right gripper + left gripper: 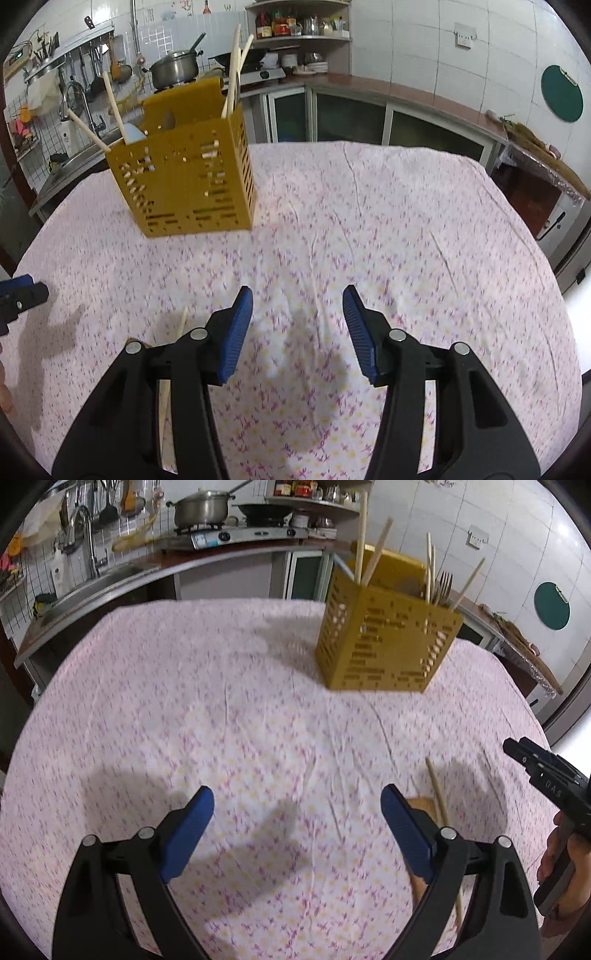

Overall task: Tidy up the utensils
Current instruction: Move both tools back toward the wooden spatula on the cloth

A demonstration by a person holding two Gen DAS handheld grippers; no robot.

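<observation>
Left gripper (297, 812): held wide, empty.
Right gripper (297, 314): spread wide, nothing gripped.
Chopstick (437, 794): lain just right of the left fingers (partly hidden).
Holder (384, 642): stood well ahead.

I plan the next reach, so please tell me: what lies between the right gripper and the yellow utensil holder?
In the right wrist view, only bare flowered tablecloth lies between the open right gripper and the yellow utensil holder. A loose chopstick lies off to its left.

I see the utensil holder (184, 177) standing on the counter (406, 240), chopsticks (232, 88) upright inside it. Nearer me than the holder, a loose chopstick (437, 794) lies on the counter, between my two tongs.
</observation>
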